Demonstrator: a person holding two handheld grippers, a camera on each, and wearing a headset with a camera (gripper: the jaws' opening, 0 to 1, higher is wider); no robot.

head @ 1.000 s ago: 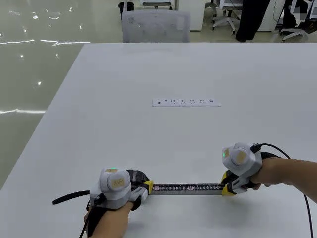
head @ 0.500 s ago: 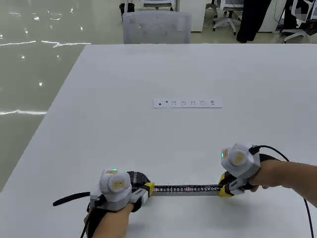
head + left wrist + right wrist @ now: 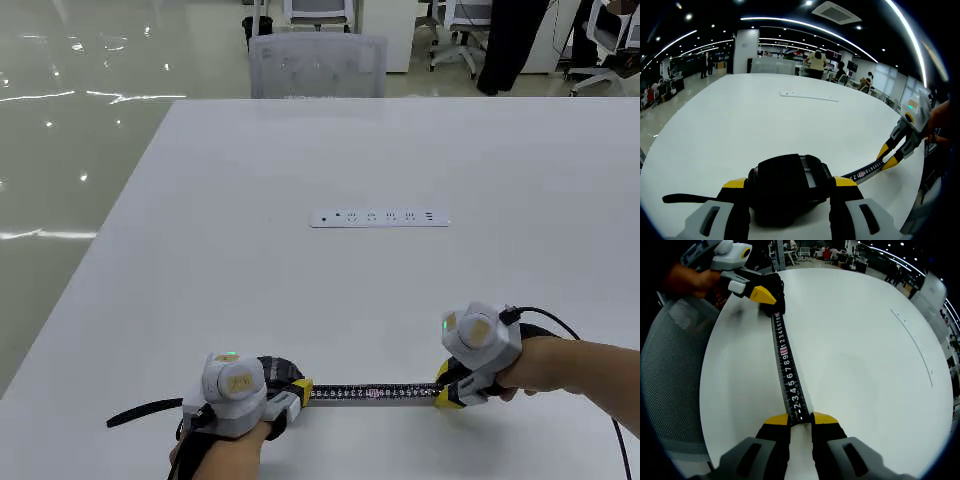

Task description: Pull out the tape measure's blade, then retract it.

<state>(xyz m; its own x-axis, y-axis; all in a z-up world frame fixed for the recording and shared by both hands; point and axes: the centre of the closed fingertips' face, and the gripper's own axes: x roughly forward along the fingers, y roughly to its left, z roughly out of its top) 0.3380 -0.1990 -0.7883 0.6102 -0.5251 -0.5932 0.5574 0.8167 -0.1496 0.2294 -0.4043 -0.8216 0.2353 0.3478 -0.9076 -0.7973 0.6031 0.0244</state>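
Observation:
The tape measure's black case (image 3: 277, 366) rests on the white table near its front edge, and my left gripper (image 3: 291, 387) is shut on it. In the left gripper view the case (image 3: 787, 172) sits between the yellow-tipped jaws of the left gripper (image 3: 790, 184). The blade (image 3: 372, 392) lies flat, pulled out to the right. My right gripper (image 3: 447, 394) is shut on the blade's end. From the right gripper view the numbered blade (image 3: 785, 355) runs away from the right gripper (image 3: 800, 418) to the case.
A white power strip (image 3: 379, 217) lies mid-table. A grey mesh chair (image 3: 316, 65) stands at the table's (image 3: 300, 290) far edge. A black strap (image 3: 140, 410) trails left of the case. A cable (image 3: 600, 350) hangs from the right gripper.
My right gripper has come a little to the left, towards the case, and the exposed length of blade is slightly shorter. The left gripper still holds the case in place.

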